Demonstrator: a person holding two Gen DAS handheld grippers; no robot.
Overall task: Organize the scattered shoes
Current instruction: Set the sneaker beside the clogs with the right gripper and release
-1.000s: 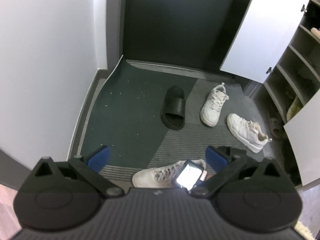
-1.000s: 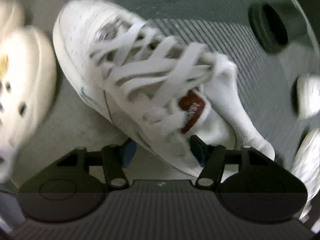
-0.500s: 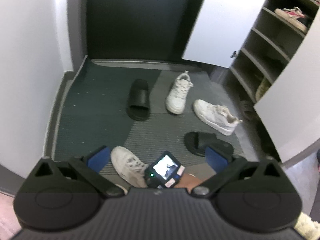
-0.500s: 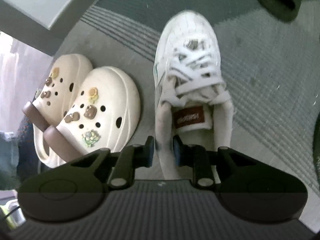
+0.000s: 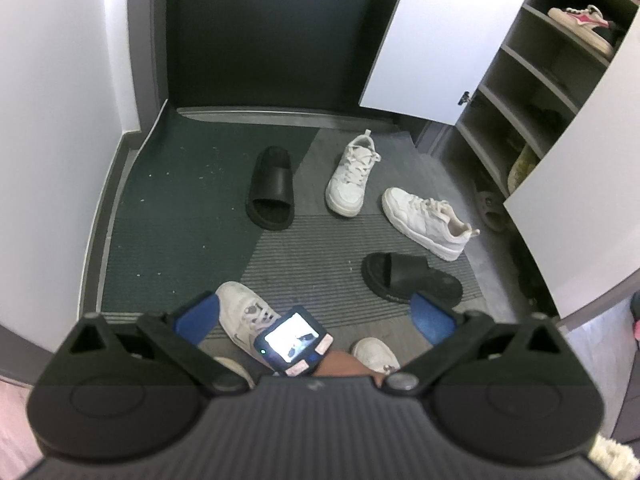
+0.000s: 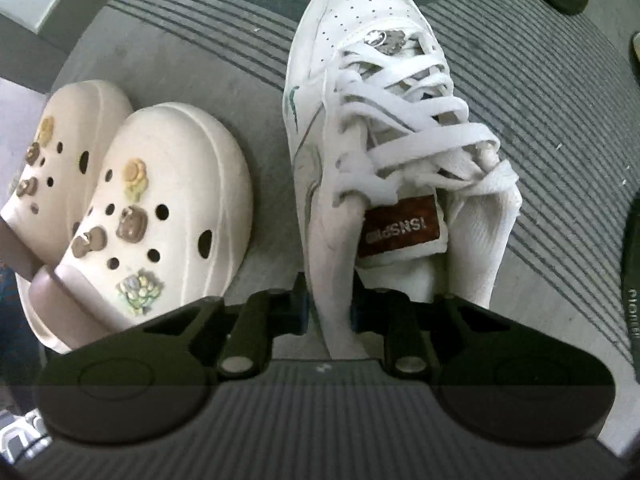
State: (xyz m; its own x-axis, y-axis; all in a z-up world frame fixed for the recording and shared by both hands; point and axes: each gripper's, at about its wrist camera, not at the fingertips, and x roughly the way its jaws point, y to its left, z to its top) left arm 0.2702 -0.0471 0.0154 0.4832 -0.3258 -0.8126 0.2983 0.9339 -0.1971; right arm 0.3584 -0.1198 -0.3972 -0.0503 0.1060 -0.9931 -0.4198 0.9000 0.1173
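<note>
My right gripper [image 6: 330, 308] is shut on the left collar edge of a white laced sneaker [image 6: 372, 128] with a brown tongue label, toe pointing away. The same sneaker [image 5: 244, 312] shows low in the left wrist view, beside the right gripper's lit screen [image 5: 294, 340]. My left gripper [image 5: 316, 312] is open and empty, held above the floor. Two more white sneakers [image 5: 352, 176] [image 5: 428, 220] and two black slides [image 5: 272, 188] [image 5: 408, 276] lie scattered on the mat.
A pair of cream clogs [image 6: 160, 208] with charms stands just left of the held sneaker. An open shoe cabinet [image 5: 532, 92] with shelves and white doors [image 5: 432, 36] is at the right, holding a pink-and-white shoe [image 5: 580, 20]. White wall at the left.
My right gripper closed on the sneaker's collar and turned it toe-away next to the clogs. The left gripper's view swung right, bringing the cabinet and second slide into sight.
</note>
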